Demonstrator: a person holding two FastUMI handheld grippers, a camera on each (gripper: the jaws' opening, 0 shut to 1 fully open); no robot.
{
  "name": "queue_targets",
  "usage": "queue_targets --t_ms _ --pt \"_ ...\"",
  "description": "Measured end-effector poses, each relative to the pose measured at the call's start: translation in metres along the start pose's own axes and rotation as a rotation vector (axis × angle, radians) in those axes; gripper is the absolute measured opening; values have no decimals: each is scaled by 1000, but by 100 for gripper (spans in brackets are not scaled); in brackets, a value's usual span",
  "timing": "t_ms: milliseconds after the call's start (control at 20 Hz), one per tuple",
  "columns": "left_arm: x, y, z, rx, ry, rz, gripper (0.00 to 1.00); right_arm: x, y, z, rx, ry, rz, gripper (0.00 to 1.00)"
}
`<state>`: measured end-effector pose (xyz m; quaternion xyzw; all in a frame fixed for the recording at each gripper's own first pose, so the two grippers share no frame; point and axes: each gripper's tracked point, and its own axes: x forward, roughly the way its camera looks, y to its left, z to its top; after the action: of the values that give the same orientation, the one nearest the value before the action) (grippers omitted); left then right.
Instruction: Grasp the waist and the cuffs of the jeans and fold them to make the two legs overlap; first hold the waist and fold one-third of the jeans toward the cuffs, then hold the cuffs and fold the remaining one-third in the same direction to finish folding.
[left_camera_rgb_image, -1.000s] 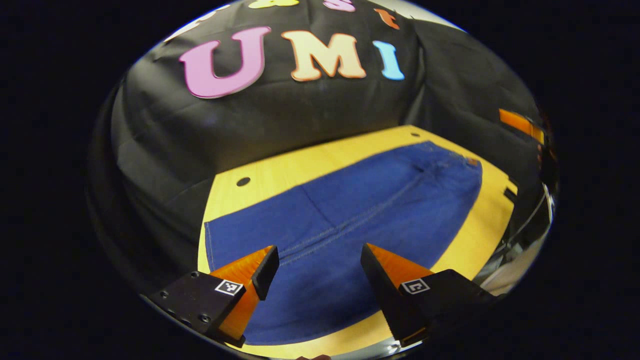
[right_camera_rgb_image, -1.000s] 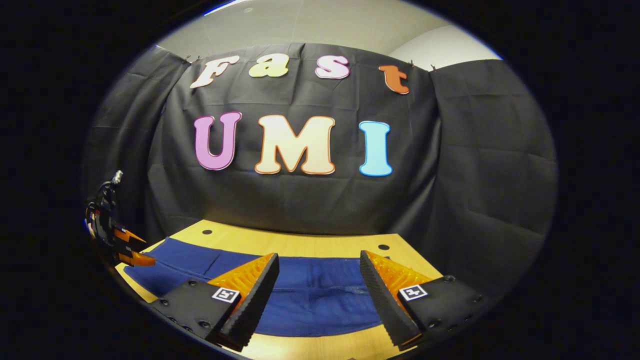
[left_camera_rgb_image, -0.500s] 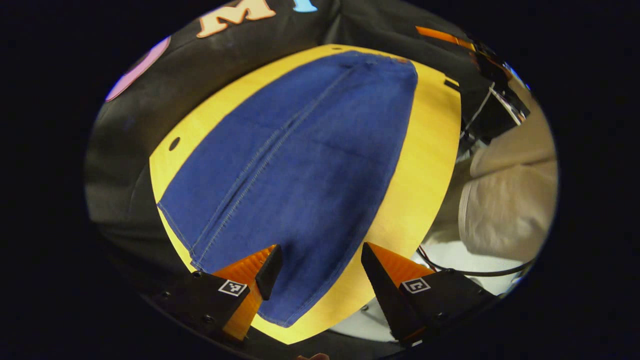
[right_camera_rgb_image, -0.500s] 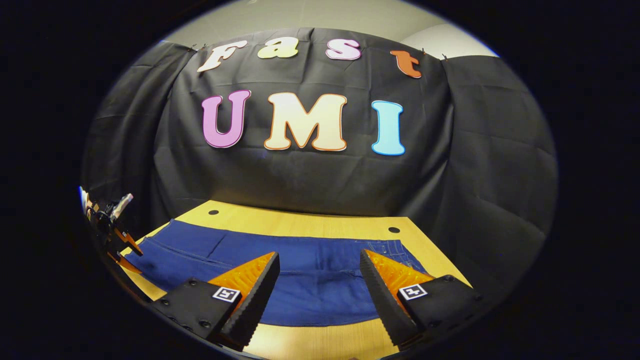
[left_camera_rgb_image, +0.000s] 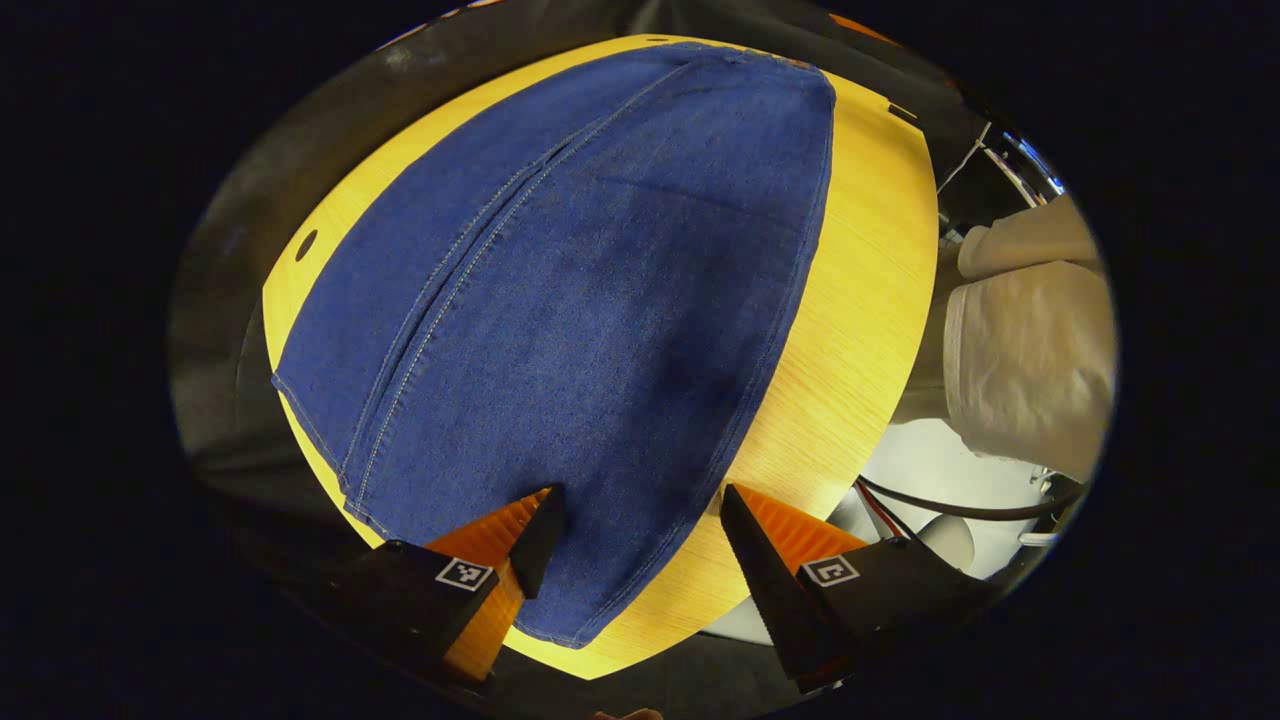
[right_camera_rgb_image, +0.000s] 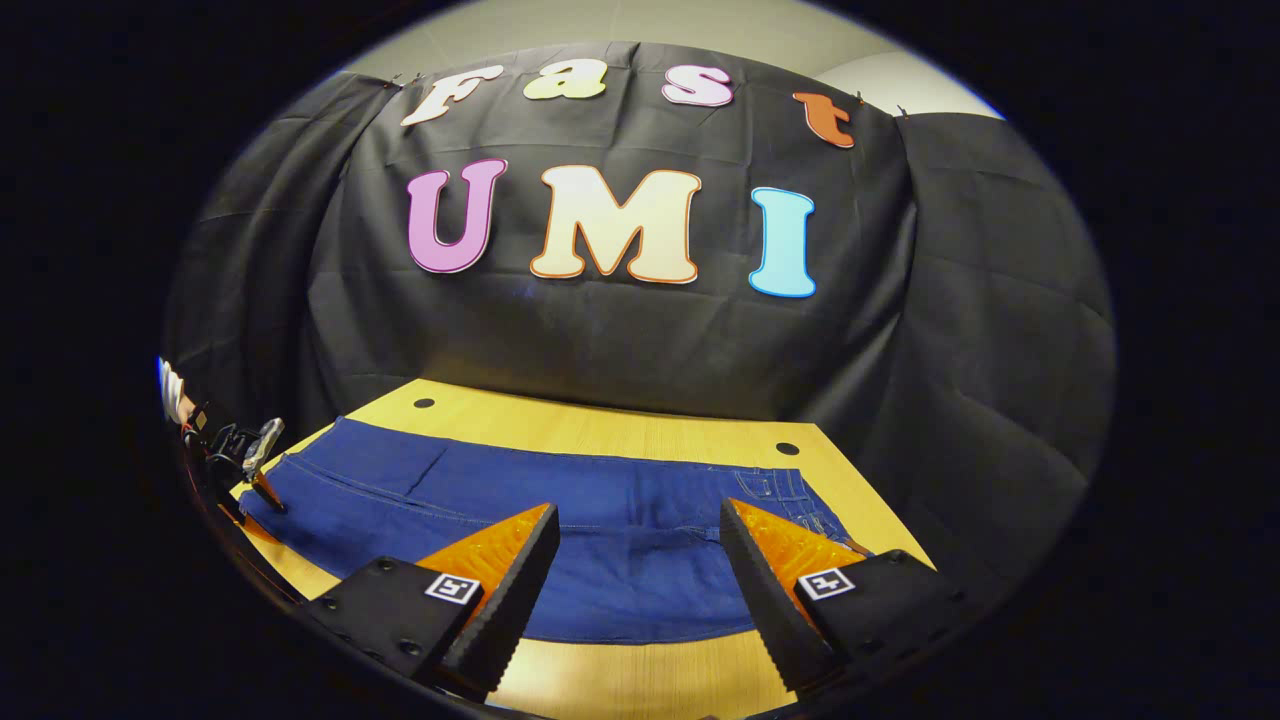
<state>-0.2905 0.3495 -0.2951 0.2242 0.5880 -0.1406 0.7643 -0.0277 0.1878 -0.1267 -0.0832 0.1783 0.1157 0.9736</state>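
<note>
Nothing readable apart from coded square tags on each gripper's fingers (left_camera_rgb_image: 460, 574)

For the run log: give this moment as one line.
jeans: flat on table, unfolded | left gripper: open over cuff end | right gripper: open near waist | nothing grasped

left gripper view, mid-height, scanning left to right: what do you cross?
booth wall cloth → bare table strip → jeans → bare table → person's light sleeve
</note>
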Motion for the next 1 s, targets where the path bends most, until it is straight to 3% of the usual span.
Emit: queue_targets --t_ms 50,150,450,650,750,800,850,950,1000 --pt "-1 -2 1 13 4 -7 100 1 -2 -2 -5 7 -6 99" --pt "-1 -5 2 43 18 -13 93 2 -4 -4 -6 17 -11 99" --pt "-1 -7 0 36 81 -52 94 11 -2 -10 29 37 0 99" --pt "1 -6 0 14 82 -46 88 17 3 -15 28 47 7 99" --pt "3 -1 2 -8 85 -38 72 19 5 -19 25 60 11 99" --pt "4 1 5 -18 81 -29 55 21 6 -20 28 66 16 99" --pt "5 4 6 -21 66 -12 46 22 8 -21 31 69 20 99" --pt "3 2 6 -26 56 1 10 25 11 -23 41 72 36 99" --pt "2 1 7 -27 55 2 3 27 13 -25 44 77 48 99"
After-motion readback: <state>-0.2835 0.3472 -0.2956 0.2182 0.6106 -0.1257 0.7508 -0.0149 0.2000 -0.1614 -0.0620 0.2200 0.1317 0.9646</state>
